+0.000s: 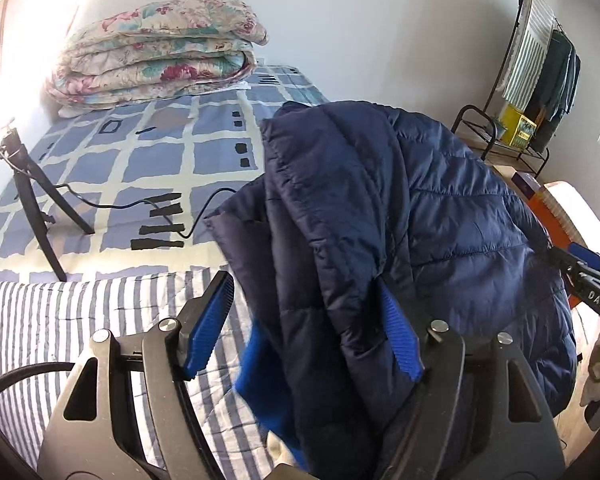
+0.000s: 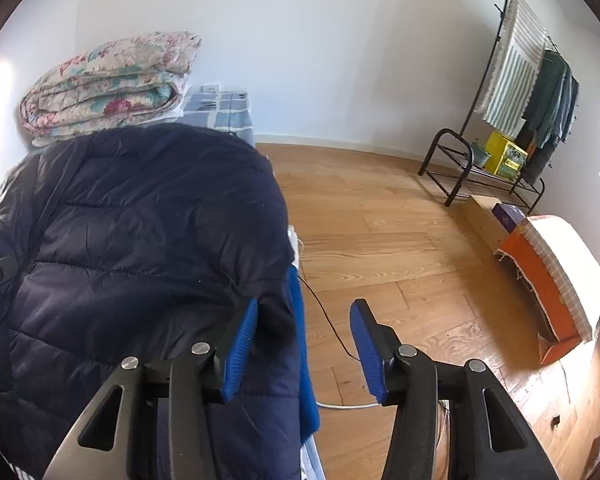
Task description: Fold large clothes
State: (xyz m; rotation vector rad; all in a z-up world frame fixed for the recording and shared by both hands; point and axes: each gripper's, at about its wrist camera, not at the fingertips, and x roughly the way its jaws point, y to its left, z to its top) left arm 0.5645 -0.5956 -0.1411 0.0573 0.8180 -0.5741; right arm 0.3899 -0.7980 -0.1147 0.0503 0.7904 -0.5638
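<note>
A large navy quilted puffer jacket [image 1: 400, 216] with blue trim lies heaped on the bed. In the left wrist view my left gripper [image 1: 312, 320] stands wide open; jacket fabric hangs between its blue pads and drapes over the right pad [image 1: 400, 336]. In the right wrist view the jacket [image 2: 140, 240] fills the left side. My right gripper [image 2: 304, 344] is open, with the jacket's edge against its left pad [image 2: 240, 352] and bare floor behind the right pad. The right gripper also shows at the right edge of the left wrist view [image 1: 588, 276].
A folded floral quilt [image 1: 156, 48] lies at the head of the bed. A black tripod [image 1: 32, 188] with a cable stands on the blue checked sheet [image 1: 172, 152]. A clothes rack [image 2: 528, 92], an orange box [image 2: 548, 280] and a floor cable [image 2: 332, 320] are to the right.
</note>
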